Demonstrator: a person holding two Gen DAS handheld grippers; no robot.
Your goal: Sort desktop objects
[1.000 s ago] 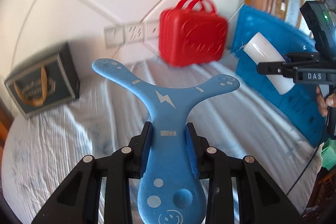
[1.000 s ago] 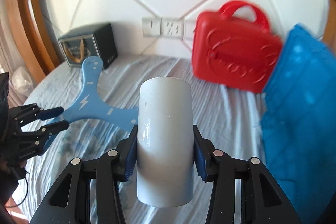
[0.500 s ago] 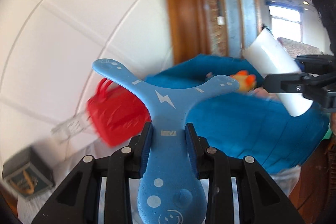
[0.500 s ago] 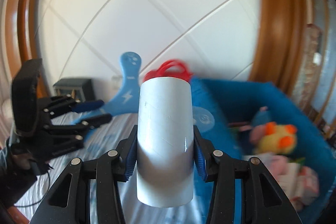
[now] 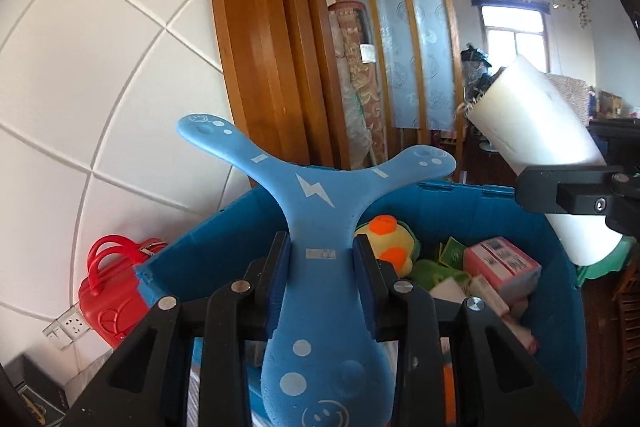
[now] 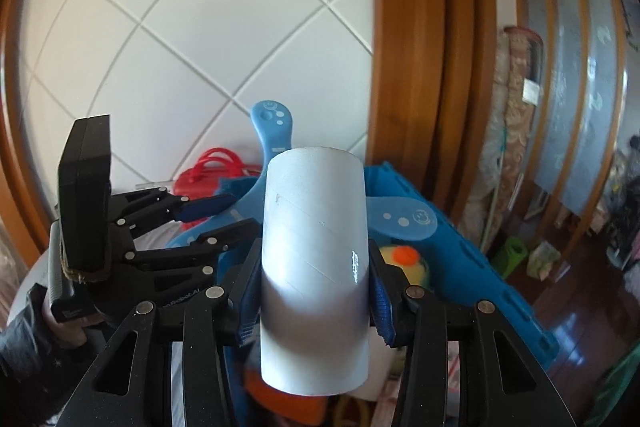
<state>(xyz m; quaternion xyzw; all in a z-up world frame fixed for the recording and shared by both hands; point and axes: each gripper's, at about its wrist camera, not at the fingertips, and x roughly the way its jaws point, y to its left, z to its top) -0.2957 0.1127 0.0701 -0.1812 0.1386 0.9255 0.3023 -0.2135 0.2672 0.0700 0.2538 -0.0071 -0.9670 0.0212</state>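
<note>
My left gripper [image 5: 322, 247] is shut on the stem of a blue three-armed boomerang [image 5: 316, 195], held over the blue storage bin [image 5: 560, 327]. My right gripper [image 6: 314, 259] is shut on a white cardboard tube [image 6: 314, 251], also above the bin [image 6: 472, 259]. In the left wrist view the tube [image 5: 536, 131] sticks up at the right edge, clamped by the right gripper's fingers [image 5: 560, 187]. In the right wrist view the left gripper [image 6: 208, 215] and boomerang [image 6: 404, 219] sit just left of and behind the tube.
The bin holds a yellow-and-orange plush duck [image 5: 390, 243], a pink box [image 5: 502, 263] and several other small items. A red toy case [image 5: 108, 283] stands left of the bin against the white padded wall. Wooden posts [image 5: 256, 39] rise behind.
Both grippers rose and swung right from over the bed to above the blue bin, still holding boomerang and tube. The red case slid to the left; the bin's contents came into view.
</note>
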